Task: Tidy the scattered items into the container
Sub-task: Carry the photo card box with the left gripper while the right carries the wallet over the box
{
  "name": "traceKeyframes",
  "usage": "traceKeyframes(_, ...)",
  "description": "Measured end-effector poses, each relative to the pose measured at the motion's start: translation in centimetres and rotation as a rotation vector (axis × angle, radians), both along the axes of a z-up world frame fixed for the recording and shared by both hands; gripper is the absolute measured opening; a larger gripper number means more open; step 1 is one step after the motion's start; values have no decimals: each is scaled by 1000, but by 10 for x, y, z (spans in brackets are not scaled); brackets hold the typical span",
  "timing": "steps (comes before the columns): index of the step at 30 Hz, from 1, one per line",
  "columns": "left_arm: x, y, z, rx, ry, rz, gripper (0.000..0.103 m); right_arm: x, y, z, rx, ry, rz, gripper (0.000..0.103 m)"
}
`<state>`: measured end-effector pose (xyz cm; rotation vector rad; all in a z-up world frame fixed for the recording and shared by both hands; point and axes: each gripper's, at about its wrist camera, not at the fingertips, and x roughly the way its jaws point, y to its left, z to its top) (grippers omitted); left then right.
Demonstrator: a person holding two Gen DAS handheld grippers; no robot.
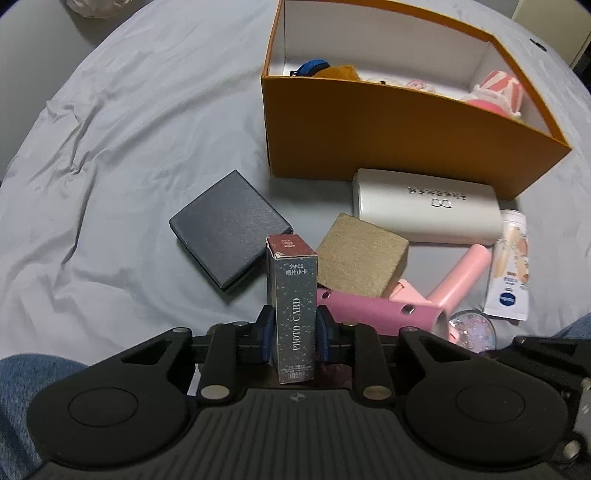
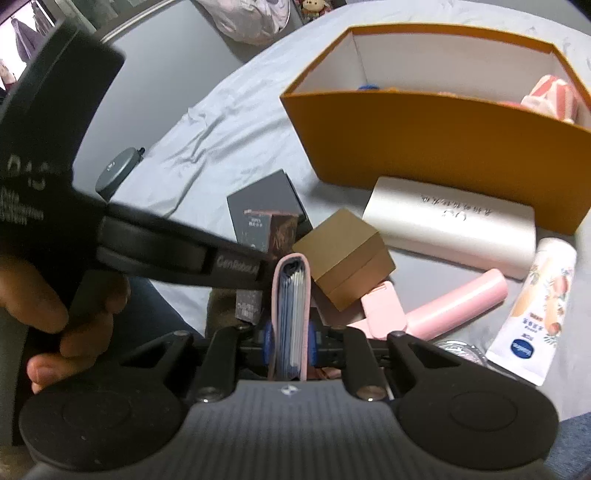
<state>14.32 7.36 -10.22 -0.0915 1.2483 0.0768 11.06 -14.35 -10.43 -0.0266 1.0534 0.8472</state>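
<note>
**Room and background: bed with grey sheet**

Bed sheet (image 1: 129, 155): pale grey-blue, creased, covering the whole work surface. Floor (image 2: 162, 74): grey, beyond the bed edge. Cabinet (image 1: 554, 26): cream, far right corner. Pale bundle (image 2: 251, 18) on the floor. Light: dim, even, indoor.

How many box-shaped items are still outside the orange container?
4. The photo card box is in the left gripper; the dark flat box, the tan cube box and the white case lie on the sheet. Others may be hidden.
</note>
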Motion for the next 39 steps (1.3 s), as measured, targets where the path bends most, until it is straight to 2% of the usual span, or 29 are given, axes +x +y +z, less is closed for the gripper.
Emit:
traceKeyframes(7,-9,8,27,-59,-81,24,26,3,-15,18,57,-8,-38,19)
traceKeyframes(13,-5,13,59,-115,-174,29,26,18,-38,47,138,-22,-127,19)
traceKeyframes(21,21,15,99,-183,-313,11,26,54,-64,86,228,-101,-266,19)
traceKeyframes(25,44,13,113,-188,-374,7,26,73,-67,103,250,-148,-325,19)
traceKeyframes(30,77,14,116,-208,-433,10,26,98,-59,106,255,-165,-364,19)
traceKeyframes(36,118,16,100,-162,-482,24,26,136,-40,91,245,-136,-404,19)
traceKeyframes(39,136,18,91,-153,-477,34,26,155,-33,81,244,-108,-430,19)
